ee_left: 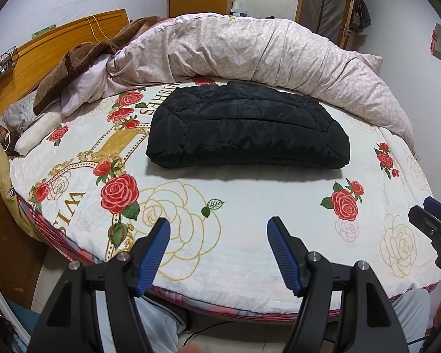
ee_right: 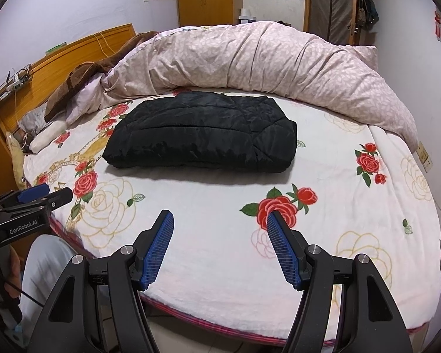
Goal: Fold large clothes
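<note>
A black quilted jacket (ee_left: 247, 128) lies folded into a thick rectangular bundle in the middle of the bed; it also shows in the right wrist view (ee_right: 203, 133). My left gripper (ee_left: 218, 225) is open and empty, held over the near edge of the bed, well short of the jacket. My right gripper (ee_right: 220, 217) is open and empty too, also back over the near edge. Each gripper shows at the side of the other's view: the right one (ee_left: 432, 223) and the left one (ee_right: 41, 197).
The bed has a white rose-print blanket (ee_left: 250, 206). A pink quilt (ee_left: 264, 50) is heaped along the far side behind the jacket. A brown blanket (ee_left: 82, 67) and pillows lie by the wooden headboard (ee_left: 58, 41) at left. The person's legs stand at the bed's near edge.
</note>
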Tool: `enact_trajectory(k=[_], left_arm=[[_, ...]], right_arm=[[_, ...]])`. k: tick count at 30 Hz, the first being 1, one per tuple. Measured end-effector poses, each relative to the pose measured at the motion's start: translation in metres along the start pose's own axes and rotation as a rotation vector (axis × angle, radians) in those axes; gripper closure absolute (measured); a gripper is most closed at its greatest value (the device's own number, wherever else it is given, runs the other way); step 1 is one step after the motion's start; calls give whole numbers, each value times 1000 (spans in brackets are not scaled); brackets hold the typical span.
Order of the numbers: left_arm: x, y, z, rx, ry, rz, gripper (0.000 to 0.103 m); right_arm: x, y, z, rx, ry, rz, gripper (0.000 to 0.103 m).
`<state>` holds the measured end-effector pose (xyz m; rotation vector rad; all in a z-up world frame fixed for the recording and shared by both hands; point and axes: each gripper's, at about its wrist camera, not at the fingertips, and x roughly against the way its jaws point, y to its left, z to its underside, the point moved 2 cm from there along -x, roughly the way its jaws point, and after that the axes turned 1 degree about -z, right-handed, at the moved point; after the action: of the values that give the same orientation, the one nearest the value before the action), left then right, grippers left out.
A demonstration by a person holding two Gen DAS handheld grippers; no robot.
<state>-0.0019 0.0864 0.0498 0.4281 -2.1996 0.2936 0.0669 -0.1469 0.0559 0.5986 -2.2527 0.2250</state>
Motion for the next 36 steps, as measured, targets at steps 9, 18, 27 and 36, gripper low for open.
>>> enact_trajectory(k=[9, 18, 27, 36], left_arm=[[1, 0, 0, 2, 2, -1, 32], [1, 0, 1, 1, 1, 0, 31], [1, 1, 1, 0, 2, -2, 31], [2, 2, 1, 1, 2, -4, 31]], right_arm=[[0, 1, 2, 5, -2, -1, 37], [1, 2, 1, 8, -2, -3, 37], [2, 4, 1, 7, -2, -3, 37], [2, 3, 1, 7, -2, -4, 37]])
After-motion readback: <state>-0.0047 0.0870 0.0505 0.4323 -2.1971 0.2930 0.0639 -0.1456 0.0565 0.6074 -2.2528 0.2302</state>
